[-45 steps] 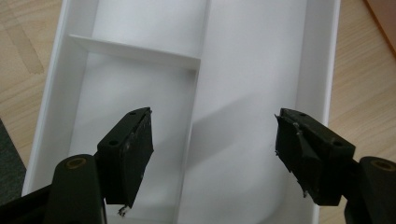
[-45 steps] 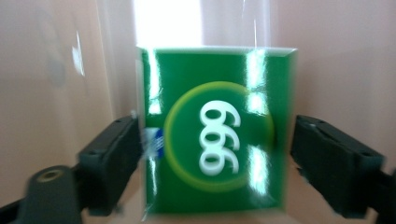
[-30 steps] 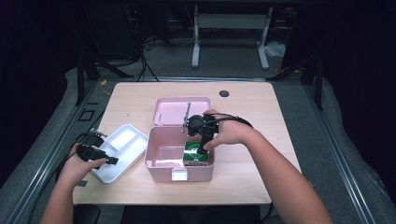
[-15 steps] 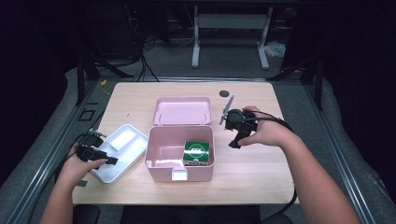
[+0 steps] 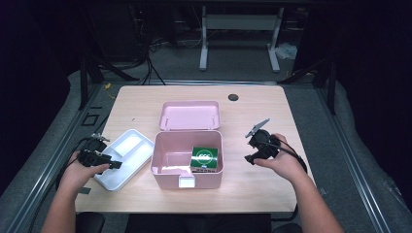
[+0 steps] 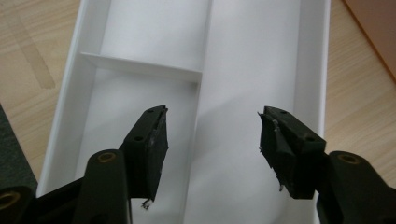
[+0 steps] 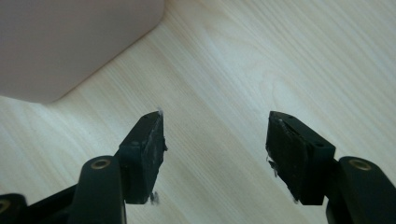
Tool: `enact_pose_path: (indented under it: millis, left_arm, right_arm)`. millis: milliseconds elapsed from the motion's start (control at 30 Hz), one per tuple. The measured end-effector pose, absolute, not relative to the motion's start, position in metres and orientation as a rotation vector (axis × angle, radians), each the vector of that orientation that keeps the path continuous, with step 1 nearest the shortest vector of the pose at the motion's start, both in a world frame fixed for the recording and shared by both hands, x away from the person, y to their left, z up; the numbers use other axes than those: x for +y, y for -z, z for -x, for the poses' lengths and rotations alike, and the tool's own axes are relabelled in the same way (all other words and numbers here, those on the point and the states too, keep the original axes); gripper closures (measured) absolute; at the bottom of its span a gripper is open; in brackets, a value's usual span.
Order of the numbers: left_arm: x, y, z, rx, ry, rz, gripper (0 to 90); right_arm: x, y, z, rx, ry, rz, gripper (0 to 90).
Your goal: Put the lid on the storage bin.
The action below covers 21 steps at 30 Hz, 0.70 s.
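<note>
An open pink box stands mid-table with its lid lying behind it. A green packet rests inside at the right. My left gripper hovers over the white divided tray, open with nothing between the jaws; its own view looks down into the tray. My right gripper is right of the box, low over bare wood, open and empty; a corner of the pink box shows at the upper left of its view. Both grippers' jaws have just been closing partway with nothing between them.
A round dark cable hole sits near the table's far edge. Bare tabletop lies to the right of the box and along the front. Dark floor, cables and a metal stand lie beyond the table.
My right gripper has left the box, where the green packet stays, and swung right and down to the bare wood. The left hand has stayed over the tray.
</note>
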<state>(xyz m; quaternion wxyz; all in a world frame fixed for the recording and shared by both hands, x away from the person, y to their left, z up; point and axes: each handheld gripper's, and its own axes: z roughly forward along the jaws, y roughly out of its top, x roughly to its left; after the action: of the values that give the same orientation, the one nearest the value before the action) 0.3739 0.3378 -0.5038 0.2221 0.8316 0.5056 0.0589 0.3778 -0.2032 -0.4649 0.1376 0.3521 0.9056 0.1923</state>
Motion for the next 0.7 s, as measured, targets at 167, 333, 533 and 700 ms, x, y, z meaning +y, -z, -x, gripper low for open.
enact_pose_path:
  millis: [167, 333, 533, 700]
  left_arm:
    - [0.338, 0.502, -0.376, 1.397, -0.176, -2.311, 47.7]
    - [0.334, 0.501, -0.380, 1.383, -0.202, -2.321, 46.8]
    - [0.330, 0.498, -0.388, 1.335, -0.179, -2.343, 48.8]
    - [0.327, 0.490, -0.395, 1.270, -0.184, -2.378, 52.2]
  right_arm:
    - [-0.207, 0.477, -0.369, 2.553, -0.600, -1.103, 37.4]
    - [-0.209, 0.483, -0.359, 2.443, -0.688, -1.172, 37.8]
    - [-0.216, 0.497, -0.349, 2.324, -0.792, -1.208, 39.1]
    - [-0.219, 0.507, -0.345, 2.309, -0.805, -1.211, 39.0]
